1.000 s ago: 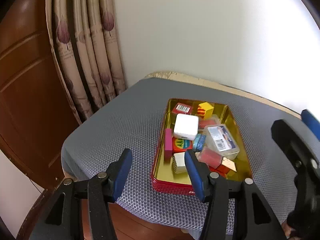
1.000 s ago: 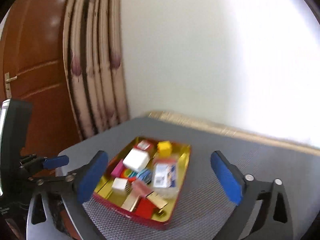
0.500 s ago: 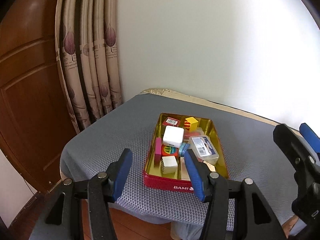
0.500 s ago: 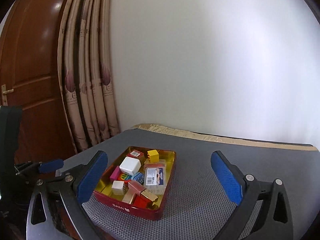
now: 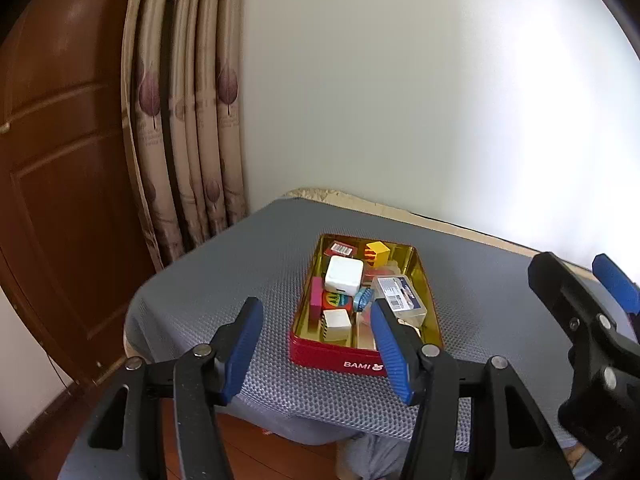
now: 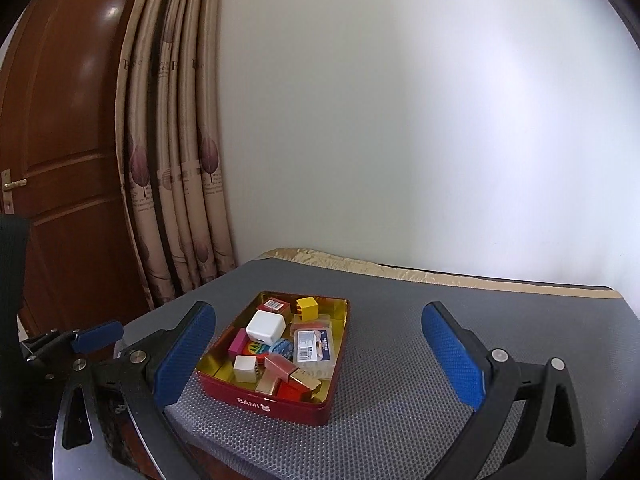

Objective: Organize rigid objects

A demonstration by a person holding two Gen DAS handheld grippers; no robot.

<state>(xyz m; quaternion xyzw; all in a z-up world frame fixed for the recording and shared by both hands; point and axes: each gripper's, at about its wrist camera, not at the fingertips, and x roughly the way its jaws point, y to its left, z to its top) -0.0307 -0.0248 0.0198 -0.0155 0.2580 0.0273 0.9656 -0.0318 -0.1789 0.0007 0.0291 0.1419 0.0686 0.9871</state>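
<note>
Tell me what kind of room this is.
Probably a room in a home, perhaps a bedroom: a panelled wooden door, leaf-print curtains against a plain white wall, and a mat-covered table with a red tin of small items.

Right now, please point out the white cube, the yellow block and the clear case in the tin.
white cube (image 6: 266,326), right wrist view, top face.
yellow block (image 6: 307,306), right wrist view, front face.
clear case (image 6: 313,345), right wrist view, label on lid.

Wooden door (image 6: 68,160), leaf-print curtain (image 6: 176,160), white wall (image 6: 400,120).
</note>
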